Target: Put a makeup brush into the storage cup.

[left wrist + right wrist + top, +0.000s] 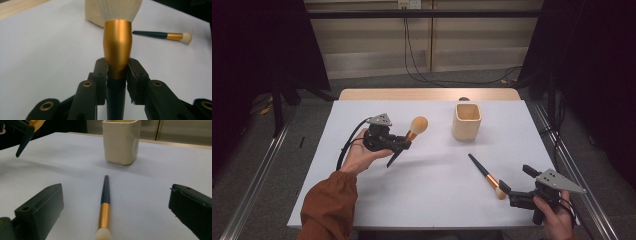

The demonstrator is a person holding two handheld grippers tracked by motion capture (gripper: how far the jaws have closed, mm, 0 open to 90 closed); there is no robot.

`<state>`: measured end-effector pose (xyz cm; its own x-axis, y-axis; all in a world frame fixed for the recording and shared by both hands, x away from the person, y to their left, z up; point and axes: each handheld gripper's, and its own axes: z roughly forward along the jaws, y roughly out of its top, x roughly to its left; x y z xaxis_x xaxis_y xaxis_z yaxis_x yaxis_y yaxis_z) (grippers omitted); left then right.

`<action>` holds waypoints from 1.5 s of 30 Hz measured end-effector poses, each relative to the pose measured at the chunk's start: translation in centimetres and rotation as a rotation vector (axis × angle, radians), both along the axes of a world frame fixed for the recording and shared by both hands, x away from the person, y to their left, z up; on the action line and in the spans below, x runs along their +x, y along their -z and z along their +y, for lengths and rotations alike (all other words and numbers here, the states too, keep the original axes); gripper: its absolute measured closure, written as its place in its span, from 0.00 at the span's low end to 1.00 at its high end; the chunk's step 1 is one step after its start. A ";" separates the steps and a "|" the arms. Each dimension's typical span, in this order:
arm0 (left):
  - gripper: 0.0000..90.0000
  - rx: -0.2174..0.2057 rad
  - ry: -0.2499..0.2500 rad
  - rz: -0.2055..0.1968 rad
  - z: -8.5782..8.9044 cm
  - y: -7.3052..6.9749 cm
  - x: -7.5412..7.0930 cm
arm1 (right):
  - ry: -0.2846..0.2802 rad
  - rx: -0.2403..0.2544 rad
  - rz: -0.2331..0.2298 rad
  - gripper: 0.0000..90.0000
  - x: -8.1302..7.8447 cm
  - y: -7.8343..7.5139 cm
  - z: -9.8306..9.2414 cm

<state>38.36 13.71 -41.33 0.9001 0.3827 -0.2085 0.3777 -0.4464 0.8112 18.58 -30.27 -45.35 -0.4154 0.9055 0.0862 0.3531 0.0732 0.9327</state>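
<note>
Left gripper (404,145) clamped on large brush (409,139); pads (101,72) pinch the lower gold ferrule where the dark handle begins. Brush held above the table (432,200), bristle head up, tilted toward the cup (467,121), handle tip pointing down.

Right gripper (516,181) jaws wide apart, nothing between the pads; small brush (486,175) lies flat on the table, bristle end just before them.

Count: two brushes, one cup, two grippers.

Large brush: rounded pale bristles, gold ferrule, dark tapered handle.
</note>
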 end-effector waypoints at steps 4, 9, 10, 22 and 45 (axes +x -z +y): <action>0.79 -0.020 -0.006 -0.019 0.0 0.0 -0.5 | 0.001 0.006 0.001 0.00 0.0 0.0 0.0; 0.79 -0.067 -0.017 -0.043 0.5 0.2 -0.8 | 0.004 0.009 0.002 0.00 -0.1 0.0 0.0; 0.79 -0.074 -0.023 -0.046 0.7 0.3 -0.9 | 0.005 0.010 0.001 0.00 -0.1 0.0 0.0; 0.79 -0.166 -0.064 -0.086 1.8 0.4 -1.8 | 0.003 0.016 -0.004 0.00 0.0 -0.1 0.2; 0.79 -0.258 -0.035 -0.120 1.5 -0.5 -4.9 | -0.136 0.113 -0.094 0.00 1.5 -1.9 3.4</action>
<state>33.43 15.25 -40.81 0.9114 0.3619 -0.1959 0.2837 -0.2078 0.9361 20.08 -26.90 -43.41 -0.5446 0.8272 0.1387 0.2576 0.0076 0.9662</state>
